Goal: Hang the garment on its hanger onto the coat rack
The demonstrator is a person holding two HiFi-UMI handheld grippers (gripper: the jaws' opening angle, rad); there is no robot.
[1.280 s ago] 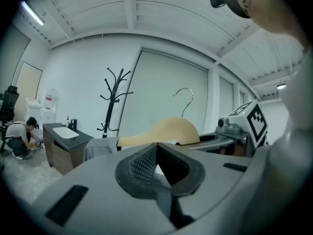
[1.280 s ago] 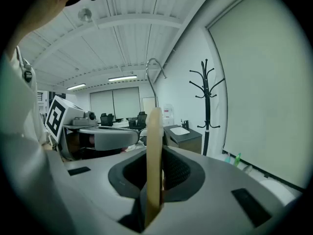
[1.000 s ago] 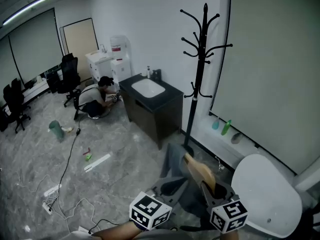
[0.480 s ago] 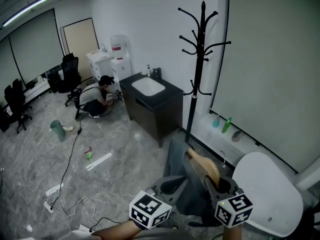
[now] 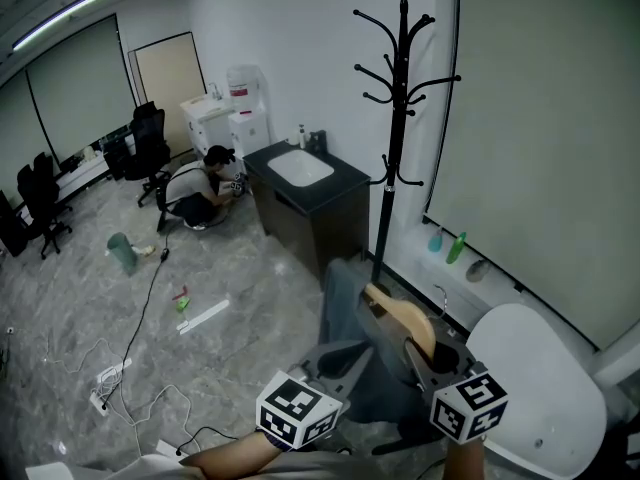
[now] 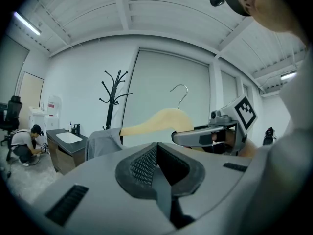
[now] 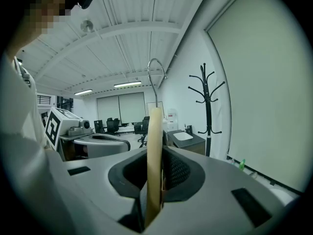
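Observation:
A black coat rack (image 5: 398, 118) stands by the wall, past a dark cabinet. My right gripper (image 5: 420, 353) is shut on the body of a pale wooden hanger (image 5: 400, 318), held low, short of the rack's base. The grey garment (image 5: 345, 318) drapes from the hanger's left arm. In the right gripper view the hanger (image 7: 154, 155) stands edge-on between the jaws, its metal hook (image 7: 155, 77) pointing up, with the coat rack (image 7: 207, 106) to the right. My left gripper (image 5: 345, 358) sits beside the garment; its jaws (image 6: 157, 151) look shut with nothing between them. The hanger (image 6: 161, 120) and garment (image 6: 102, 141) lie beyond them.
A black sink cabinet (image 5: 305, 208) stands left of the rack. A white round seat (image 5: 535, 388) is at my lower right. Bottles (image 5: 455, 248) line the ledge by the wall. A person (image 5: 200, 193) crouches on the floor at the back. Cables (image 5: 130, 368) run across the floor at left.
My right gripper and the hanger have risen slightly and edged toward the rack. The left gripper has barely moved. The view has shifted a little.

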